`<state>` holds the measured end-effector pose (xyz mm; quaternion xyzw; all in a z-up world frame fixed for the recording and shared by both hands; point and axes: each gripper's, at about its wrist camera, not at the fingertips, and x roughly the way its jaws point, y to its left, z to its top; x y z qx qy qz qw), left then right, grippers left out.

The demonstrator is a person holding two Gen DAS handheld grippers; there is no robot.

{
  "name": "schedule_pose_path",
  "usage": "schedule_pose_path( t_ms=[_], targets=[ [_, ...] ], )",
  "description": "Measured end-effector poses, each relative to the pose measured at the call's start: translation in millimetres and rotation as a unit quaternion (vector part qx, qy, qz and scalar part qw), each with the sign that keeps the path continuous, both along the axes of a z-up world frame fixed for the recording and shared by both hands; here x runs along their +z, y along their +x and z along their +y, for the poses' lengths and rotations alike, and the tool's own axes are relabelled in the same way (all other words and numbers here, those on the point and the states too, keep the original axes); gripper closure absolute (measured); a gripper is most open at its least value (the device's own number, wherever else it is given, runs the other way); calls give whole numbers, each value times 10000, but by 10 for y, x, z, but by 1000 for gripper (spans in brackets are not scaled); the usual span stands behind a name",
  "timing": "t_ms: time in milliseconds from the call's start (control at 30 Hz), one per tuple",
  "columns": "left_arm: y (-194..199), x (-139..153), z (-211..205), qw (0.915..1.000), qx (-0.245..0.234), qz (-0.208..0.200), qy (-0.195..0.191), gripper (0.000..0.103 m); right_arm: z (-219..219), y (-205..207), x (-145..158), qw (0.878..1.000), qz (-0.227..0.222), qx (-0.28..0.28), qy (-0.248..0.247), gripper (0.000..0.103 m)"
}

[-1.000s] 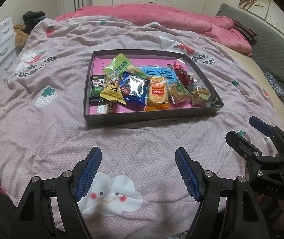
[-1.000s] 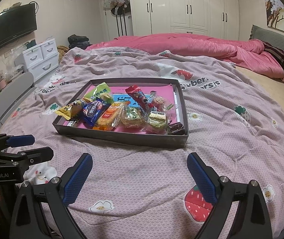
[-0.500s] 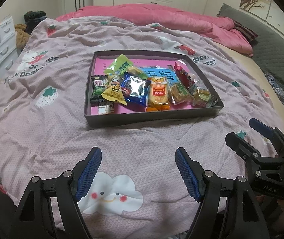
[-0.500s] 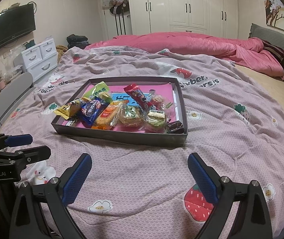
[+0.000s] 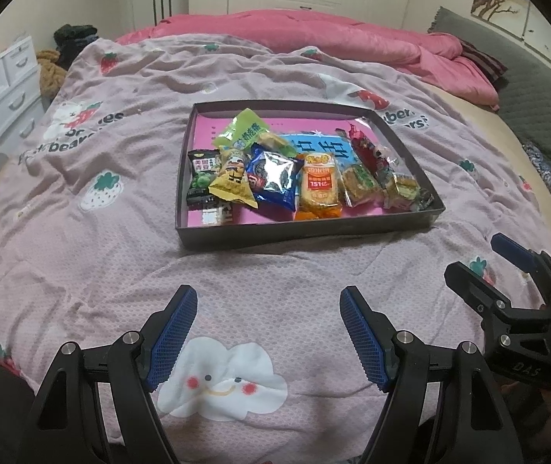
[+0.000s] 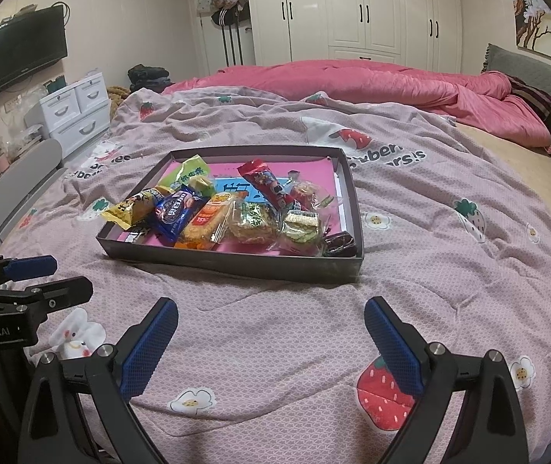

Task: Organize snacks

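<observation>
Both tools gape empty before the snack tray (image 5: 306,237).

Cream wardrobes (image 6: 356,11), a wall-mounted television (image 6: 18,56) and white drawers (image 6: 76,114) surround the bed (image 6: 430,232).

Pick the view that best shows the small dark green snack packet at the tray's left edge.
Left wrist. The dark green snack packet lies face-up and almost fully exposed beside the yellow triangular packet. In the right wrist view that yellow packet and the grey tray's wall hide it.

Both claws (image 5: 268,332) (image 6: 271,342) agape, empty.
</observation>
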<state>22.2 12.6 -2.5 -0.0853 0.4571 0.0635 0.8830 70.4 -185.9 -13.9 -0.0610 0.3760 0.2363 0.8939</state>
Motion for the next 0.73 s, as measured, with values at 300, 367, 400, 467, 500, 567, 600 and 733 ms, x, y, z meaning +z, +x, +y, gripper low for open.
schedule_pose_path(
  t_ms=[300, 367, 400, 467, 500, 567, 600, 733],
  targets=[
    [20, -31, 54, 9998, 172, 80, -77, 25, -2, 11, -1, 10000, -14, -12, 1, 5],
    [32, -58, 76, 9996, 222, 132, -115, 25, -3, 11, -1, 10000, -16, -18, -1, 5],
    [37, -69, 84, 9995, 240, 149, -124, 25, -5, 13, -2, 10000, -16, -21, 2, 5],
    [55, -92, 90, 9995, 225, 195, -135, 25, -14, 23, -1, 10000, -20, -33, 16, 5],
    [65, -100, 88, 9995, 218, 203, -142, 25, -17, 30, 1, 10000, -22, -40, 21, 5],
    [84, -108, 91, 9995, 212, 192, -121, 25, -23, 50, 2, 10000, -17, -62, 39, 5],
    [98, -105, 100, 9996, 200, 158, -116, 25, -30, 66, 0, 10000, -11, -80, 56, 5],
    [161, -38, 218, 9995, 280, -93, -90, 25, -68, 108, 9, 9998, -4, -147, 123, 5]
  ],
)
